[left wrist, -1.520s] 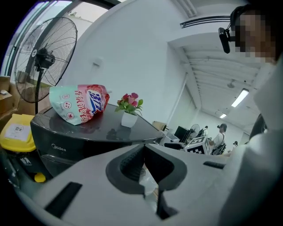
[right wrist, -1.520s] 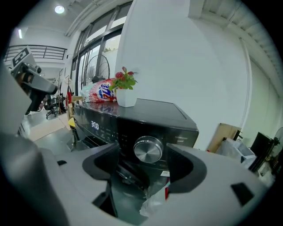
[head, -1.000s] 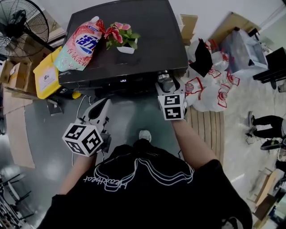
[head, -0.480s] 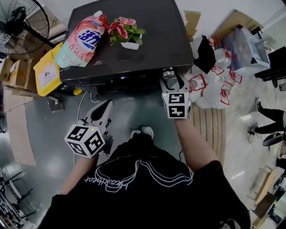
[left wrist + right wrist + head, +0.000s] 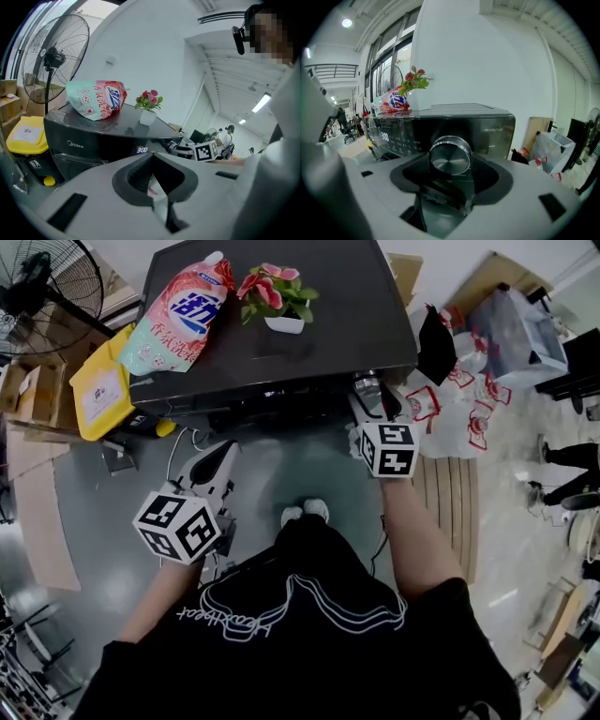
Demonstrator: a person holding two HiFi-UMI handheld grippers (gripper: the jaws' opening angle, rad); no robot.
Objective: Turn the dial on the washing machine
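The dark washing machine (image 5: 309,343) stands in front of me, its display lit (image 5: 141,150). Its round silver dial (image 5: 367,385) sits at the right end of the front panel. My right gripper (image 5: 371,397) is shut on the dial (image 5: 450,157), with one jaw on each side of its rim. My left gripper (image 5: 221,454) hangs lower and to the left, away from the machine. Its jaws (image 5: 151,158) are shut with nothing between them.
A detergent pouch (image 5: 176,317) and a small potted plant (image 5: 281,304) lie on the machine's top. A yellow bin (image 5: 98,395) and a standing fan (image 5: 42,282) are at the left. Plastic bags (image 5: 469,399) crowd the floor at the right. My feet (image 5: 305,512) are below.
The right gripper stays on the dial and its marker cube has rolled a little. The left gripper has drifted slightly. The head view has shifted.
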